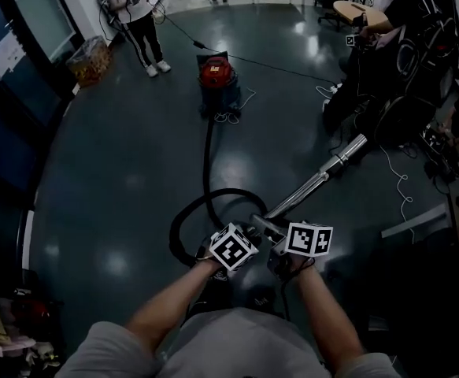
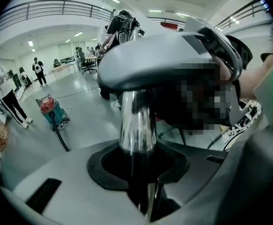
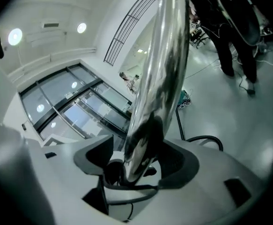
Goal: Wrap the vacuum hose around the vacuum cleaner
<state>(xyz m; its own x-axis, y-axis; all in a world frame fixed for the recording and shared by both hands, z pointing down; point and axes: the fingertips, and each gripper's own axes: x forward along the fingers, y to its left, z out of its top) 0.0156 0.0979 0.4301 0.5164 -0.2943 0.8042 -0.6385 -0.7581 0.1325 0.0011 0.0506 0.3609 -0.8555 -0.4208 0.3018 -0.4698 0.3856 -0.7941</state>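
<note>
We have the metal wand (image 1: 316, 181) in both grippers.
Our left gripper (image 2: 138, 172) clamps it; our right gripper (image 3: 136, 172) has its jaws wide around it.

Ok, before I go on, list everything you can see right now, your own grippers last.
vacuum cleaner: one, red top, on the floor ahead
hose: one, black, from the cleaner to a loop by the grippers
wand: one, chrome, slanting up and right from the grippers
cord: one, white, on the floor beside the cleaner
basket: one, tan, far left
bystanders: at least three, room's far edges
left gripper: grey, shut on wand
right gripper: grey, jaws open around wand
</note>
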